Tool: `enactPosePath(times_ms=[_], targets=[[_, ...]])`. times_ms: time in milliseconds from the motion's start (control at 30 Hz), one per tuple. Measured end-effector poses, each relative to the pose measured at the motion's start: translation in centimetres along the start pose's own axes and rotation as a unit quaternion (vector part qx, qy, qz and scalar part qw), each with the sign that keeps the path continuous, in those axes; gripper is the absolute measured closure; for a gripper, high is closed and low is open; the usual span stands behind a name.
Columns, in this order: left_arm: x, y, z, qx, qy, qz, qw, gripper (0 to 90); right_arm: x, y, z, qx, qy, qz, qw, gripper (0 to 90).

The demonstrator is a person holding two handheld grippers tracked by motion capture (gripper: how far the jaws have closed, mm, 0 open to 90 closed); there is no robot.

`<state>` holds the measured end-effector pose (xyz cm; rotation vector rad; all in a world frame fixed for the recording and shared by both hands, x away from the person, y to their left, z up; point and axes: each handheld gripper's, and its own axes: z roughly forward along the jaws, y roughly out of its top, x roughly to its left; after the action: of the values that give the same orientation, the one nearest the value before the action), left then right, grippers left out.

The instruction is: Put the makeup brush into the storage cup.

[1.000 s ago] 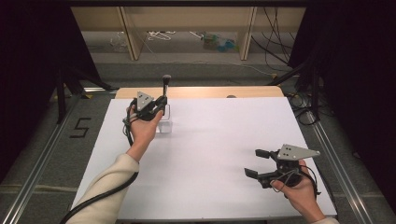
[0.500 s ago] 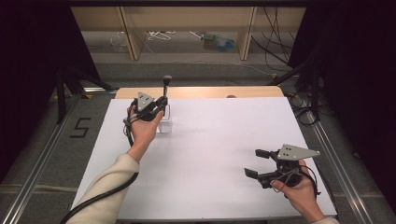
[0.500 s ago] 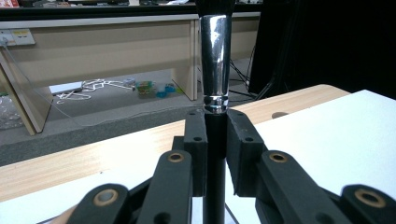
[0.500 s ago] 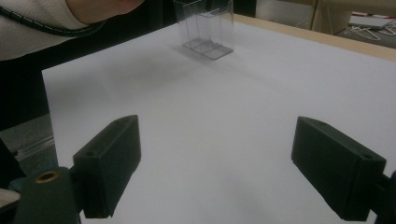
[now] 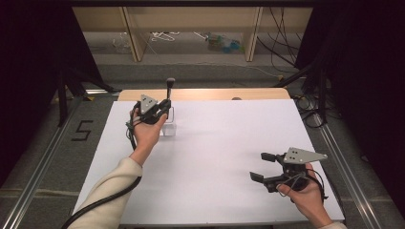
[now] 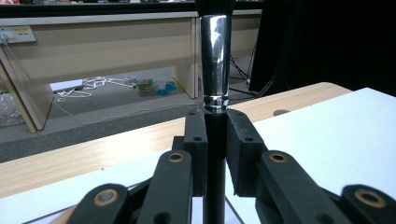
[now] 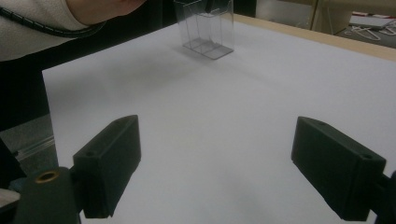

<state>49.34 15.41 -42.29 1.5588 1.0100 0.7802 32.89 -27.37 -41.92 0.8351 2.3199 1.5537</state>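
My left gripper [image 5: 164, 107] is at the far left of the white table top [image 5: 229, 138], shut on the black handle of a brush [image 5: 169, 88]. The brush stands upright, dark tip up, over a clear plastic holder [image 5: 168, 125]. In the left gripper view both pads of the left gripper [image 6: 215, 135] press the handle just under the brush's shiny metal collar [image 6: 215, 60]. My right gripper [image 5: 260, 166] hovers low at the near right, open with nothing between its jaws. In the right gripper view the right gripper [image 7: 219, 156] faces the clear holder [image 7: 205, 28] across bare white surface.
A strip of wooden table edge [image 5: 215, 94] runs behind the white top. Beyond it are a wooden bench [image 5: 191, 19] and cables and small items on the floor [image 5: 222, 43]. The person's left sleeve [image 7: 42, 18] lies along the near left side.
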Motion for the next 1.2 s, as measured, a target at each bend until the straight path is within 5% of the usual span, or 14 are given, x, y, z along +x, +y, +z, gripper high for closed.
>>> enactPosePath(times_ms=[1200], targets=[[0.15,-0.69,0.23,0.016,0.006,0.0,0.9999,79.0,-0.02,0.03,-0.1,0.007,-0.003,-0.001,1.0,16.6]])
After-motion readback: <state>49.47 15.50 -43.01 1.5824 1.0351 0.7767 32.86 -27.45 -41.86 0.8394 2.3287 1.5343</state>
